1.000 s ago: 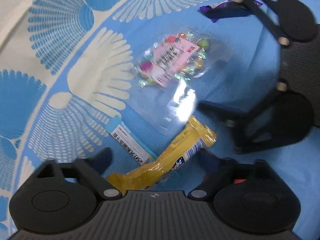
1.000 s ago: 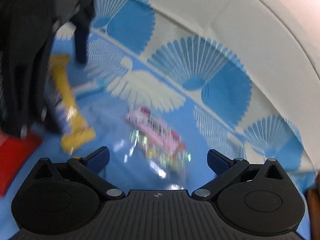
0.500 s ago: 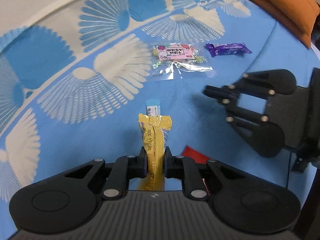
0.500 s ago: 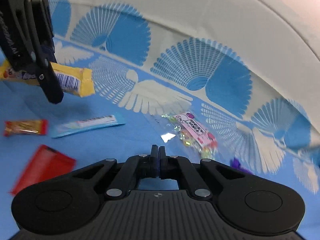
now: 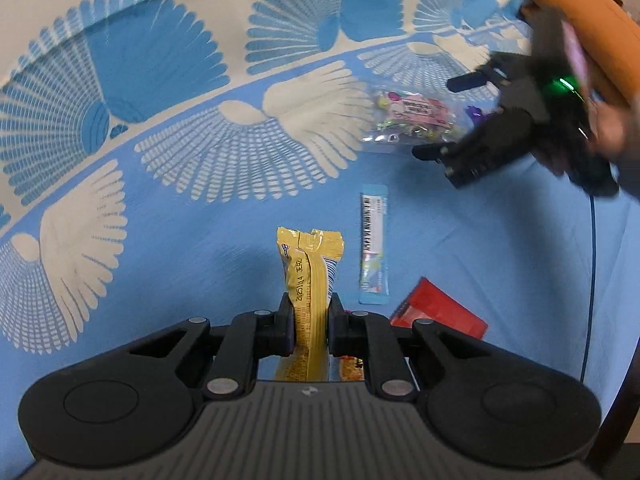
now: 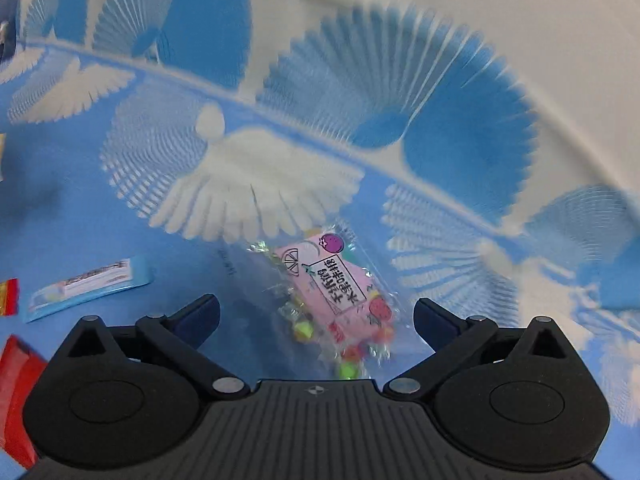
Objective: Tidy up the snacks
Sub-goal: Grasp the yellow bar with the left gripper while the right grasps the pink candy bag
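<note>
My left gripper [image 5: 311, 322] is shut on a yellow snack bar [image 5: 310, 264] and holds it upright above the blue cloth. My right gripper [image 6: 316, 318] is open, with its fingers on either side of a clear candy bag with a pink label [image 6: 334, 286] lying on the cloth. In the left wrist view the right gripper [image 5: 460, 114] hovers over that candy bag [image 5: 412, 118]. A light blue sachet [image 5: 374, 244] lies flat; it also shows in the right wrist view [image 6: 90, 286]. A red packet [image 5: 440, 314] lies near my left gripper.
A blue and white fan-patterned cloth [image 5: 160, 184] covers the surface. An orange cushion [image 5: 592, 24] sits at the far right. A purple wrapper [image 5: 476, 112] peeks out behind the right gripper. A small red-and-yellow candy [image 6: 8, 296] lies at the left edge. A thin cable [image 5: 591, 280] hangs at right.
My right gripper has opened and moved down over the candy bag. My left gripper keeps hold of the yellow bar and has lifted it back a little.
</note>
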The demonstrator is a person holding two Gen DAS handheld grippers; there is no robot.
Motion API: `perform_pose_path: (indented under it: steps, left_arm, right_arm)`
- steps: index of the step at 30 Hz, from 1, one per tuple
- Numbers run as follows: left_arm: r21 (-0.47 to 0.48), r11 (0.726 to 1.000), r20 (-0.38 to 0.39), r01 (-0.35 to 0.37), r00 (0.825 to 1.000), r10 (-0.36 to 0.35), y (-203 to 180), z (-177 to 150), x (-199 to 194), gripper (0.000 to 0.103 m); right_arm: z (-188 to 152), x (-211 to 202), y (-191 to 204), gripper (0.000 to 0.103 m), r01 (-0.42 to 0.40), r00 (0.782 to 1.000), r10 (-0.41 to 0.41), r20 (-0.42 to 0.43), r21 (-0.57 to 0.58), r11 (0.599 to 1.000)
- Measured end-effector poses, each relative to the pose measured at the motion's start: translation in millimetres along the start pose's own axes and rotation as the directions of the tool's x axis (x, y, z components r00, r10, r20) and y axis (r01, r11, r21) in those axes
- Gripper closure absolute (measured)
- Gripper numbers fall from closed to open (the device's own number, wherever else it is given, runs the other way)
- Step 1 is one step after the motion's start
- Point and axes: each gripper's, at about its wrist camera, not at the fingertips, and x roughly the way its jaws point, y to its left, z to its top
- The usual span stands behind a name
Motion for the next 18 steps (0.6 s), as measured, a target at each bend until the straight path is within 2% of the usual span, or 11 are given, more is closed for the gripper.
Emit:
perform_pose_path:
  steps: [2,5,8,12,14,15,17,18]
  left_arm:
    - [-0.009,1.000,0.002,0.008,1.000,-0.008,5,0,1,0.086]
    - [-0.021,0.999,0.003,0.027,1.000,-0.027,10,-1,2,0.086]
    - [-0.029,0.999,0.005,0.046,0.999,-0.045,11,-2,2,0.086]
    - [-0.039,0.997,0.015,0.060,0.998,-0.060,9,-5,-1,0.086]
    - [-0.040,0.997,0.019,0.059,0.998,-0.058,8,-6,-6,0.086]
    - [-0.044,0.997,0.022,0.059,0.998,-0.058,7,-7,-9,0.086]
    - [-0.051,0.997,0.036,0.064,0.997,-0.062,6,-9,-21,0.086]
    - [-0.054,0.996,0.045,0.064,0.997,-0.061,5,-10,-28,0.086]
  right_arm:
    - [12,26,-6,0.000,-0.055,0.989,0.048,-0.139,-0.048,0.997]
    - [25,42,-26,0.000,-0.160,0.969,0.160,-0.189,0.016,0.987]
    - [26,48,-32,0.000,-0.190,0.971,0.189,-0.146,0.005,0.982]
    - [5,40,-28,0.001,-0.154,0.987,0.157,-0.042,0.070,0.986]
    - [-3,31,-27,0.008,-0.148,0.989,0.150,-0.005,0.128,0.981]
    - [-8,27,-25,0.015,-0.148,0.989,0.147,0.014,0.141,0.979]
    - [-17,17,-25,0.037,-0.133,0.990,0.119,0.071,0.222,0.966]
    - [-21,13,-29,0.056,-0.126,0.990,0.099,0.100,0.306,0.944]
